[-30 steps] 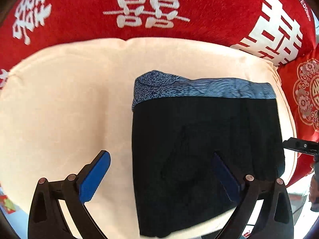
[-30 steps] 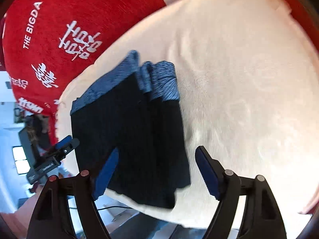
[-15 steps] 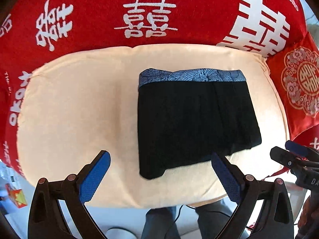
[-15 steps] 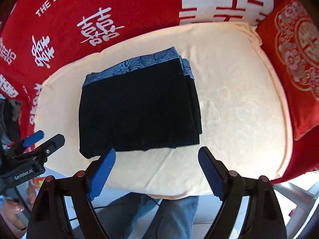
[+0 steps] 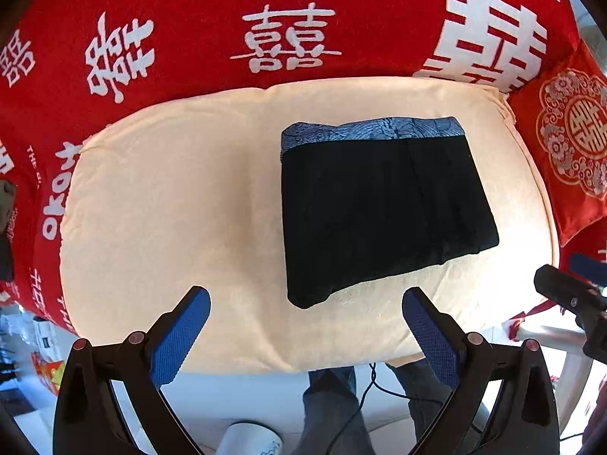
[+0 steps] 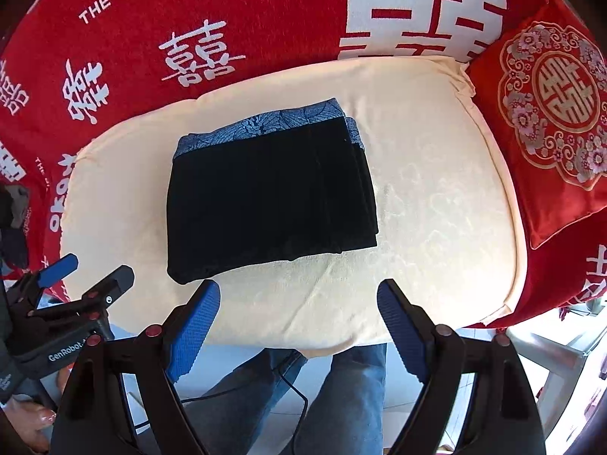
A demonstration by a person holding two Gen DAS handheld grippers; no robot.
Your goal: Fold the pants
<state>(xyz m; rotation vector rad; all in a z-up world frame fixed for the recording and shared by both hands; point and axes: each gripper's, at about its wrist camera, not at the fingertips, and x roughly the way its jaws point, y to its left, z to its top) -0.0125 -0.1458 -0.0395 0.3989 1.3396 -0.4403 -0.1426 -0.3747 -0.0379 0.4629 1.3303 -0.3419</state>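
- Both pairs of fingers stand wide apart with nothing between them: the left gripper (image 5: 305,335) and the right gripper (image 6: 299,335) each hang above the near edge of the cream cushion (image 5: 170,197), pointing steeply down.
- Since a second ago both grippers have lifted up and away. Earlier the blue pads sat low over the dark cloth; now they frame the cushion's front edge, with a person's jeans (image 6: 356,398) showing below.
- The pants (image 6: 271,197) lie as a compact black rectangle on the cushion, the blue patterned waistband (image 6: 265,121) along the far edge, several layers stacked at the right side.
- That reads as a finished fold: the bundle is flat and nothing is being gripped, so the retreat looks like the closing move, not a set-up for another crease.
- From the left wrist view the pants lie ahead and right of the fingers, well clear of both pads; the near left corner reaches lowest.
- From the right wrist view they lie ahead and left, the near edge just beyond the left pad's tip, not touching.
- A red cover with white characters (image 5: 288,41) backs the cushion.
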